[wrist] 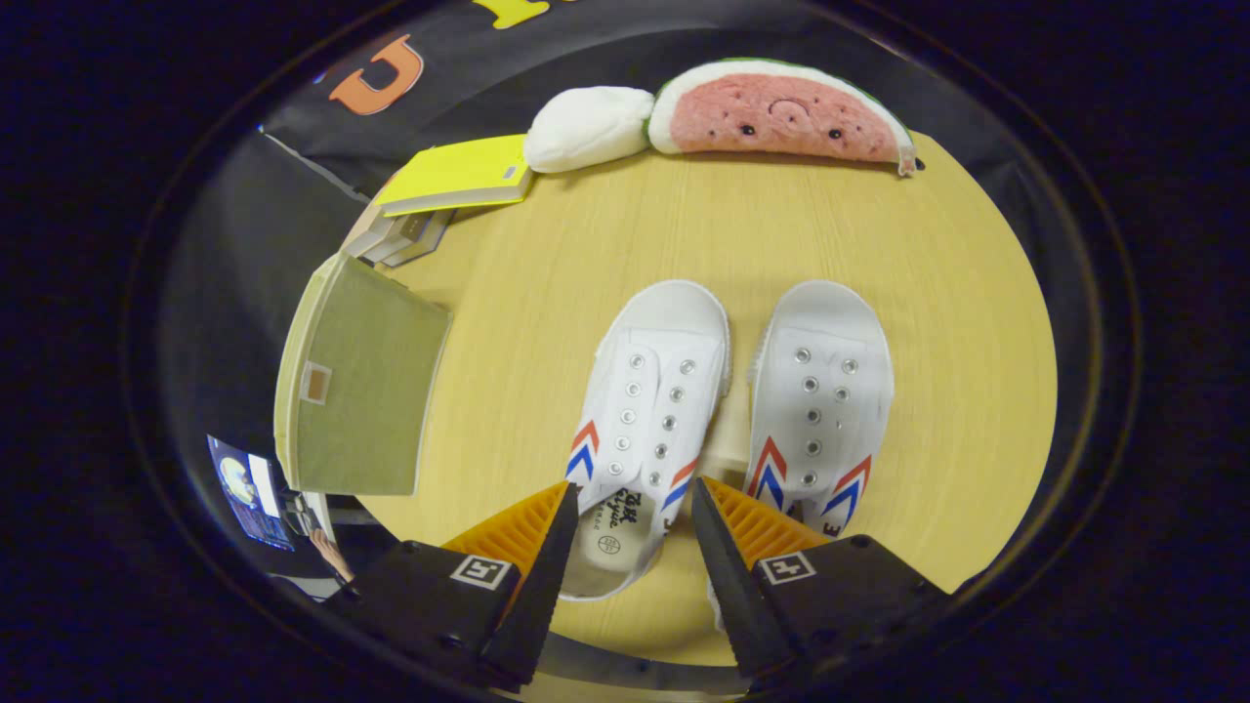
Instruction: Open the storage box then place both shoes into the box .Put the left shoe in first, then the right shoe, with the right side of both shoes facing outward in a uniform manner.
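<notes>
Shoes (728, 410) are seen side by side on the table (547, 283), with the gripper (633, 496) held spread over the heel of the left-hand one.

Both white shoes, marked with red and blue chevrons, are laid with toes pointing far and heels near; the left-hand shoe (649, 410) has its heel opening between the parted fingers, which are not pressed on it, while the right-hand shoe (820, 400) is partly covered at the heel by the right finger. The storage box (356, 391), olive-green, is placed at the left edge of the table, well apart from the shoes. Farther left, a stack of books (454, 176) topped by a yellow one is seen, and a white plush (586, 127) and a watermelon plush (781, 112) are set along the far edge.
</notes>
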A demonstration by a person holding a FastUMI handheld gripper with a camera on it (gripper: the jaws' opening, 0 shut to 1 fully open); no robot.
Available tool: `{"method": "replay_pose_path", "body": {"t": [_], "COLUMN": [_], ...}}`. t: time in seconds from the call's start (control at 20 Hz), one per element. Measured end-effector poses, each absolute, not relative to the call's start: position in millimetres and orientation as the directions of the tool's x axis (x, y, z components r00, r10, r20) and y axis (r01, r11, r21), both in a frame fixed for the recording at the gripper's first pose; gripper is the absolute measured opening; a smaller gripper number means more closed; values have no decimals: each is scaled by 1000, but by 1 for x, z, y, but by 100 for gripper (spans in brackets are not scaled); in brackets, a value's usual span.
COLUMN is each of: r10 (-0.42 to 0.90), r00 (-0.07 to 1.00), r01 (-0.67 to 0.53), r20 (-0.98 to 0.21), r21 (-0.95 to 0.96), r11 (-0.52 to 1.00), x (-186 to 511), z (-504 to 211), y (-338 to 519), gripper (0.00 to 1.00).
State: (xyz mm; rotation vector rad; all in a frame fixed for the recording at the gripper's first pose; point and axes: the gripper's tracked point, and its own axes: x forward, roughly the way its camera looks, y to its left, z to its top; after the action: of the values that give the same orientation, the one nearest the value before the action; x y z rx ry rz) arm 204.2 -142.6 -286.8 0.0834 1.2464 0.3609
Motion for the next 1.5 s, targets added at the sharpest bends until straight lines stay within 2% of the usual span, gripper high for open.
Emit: {"method": "replay_pose_path", "body": {"t": [0.1, 0.3, 0.4, 0.5, 0.55, 0.6, 0.7, 0.85, 1.2, 1.5], "r10": [279, 268, 320, 361, 394, 427, 461, 509, 498, 517], "r00": [254, 177, 127, 99, 102, 109, 126, 147, 356, 389], "r01": [-193, -243, -246, -171, -117, -89, -78, -67, -143, -166], "r20": [-926, -947, -939, -927, -913, -898, -879, -848, -791, -763], "r21": [234, 222, 282, 342, 382, 419, 454, 505, 481, 494], "r11": [953, 944, 927, 924, 917, 904, 887, 860, 865, 854], "x": [208, 204, 199, 200, 201, 199, 195, 190, 194, 173], "z": [-302, -321, -320, -319, -320, -318, -316, -294, -232, -199], "y": [-148, -139, -130, -132, -131, -130, -130, -121, -83, -25], "gripper": [77, 59, 50, 30, 27, 18, 8, 6, 6, 6]}}
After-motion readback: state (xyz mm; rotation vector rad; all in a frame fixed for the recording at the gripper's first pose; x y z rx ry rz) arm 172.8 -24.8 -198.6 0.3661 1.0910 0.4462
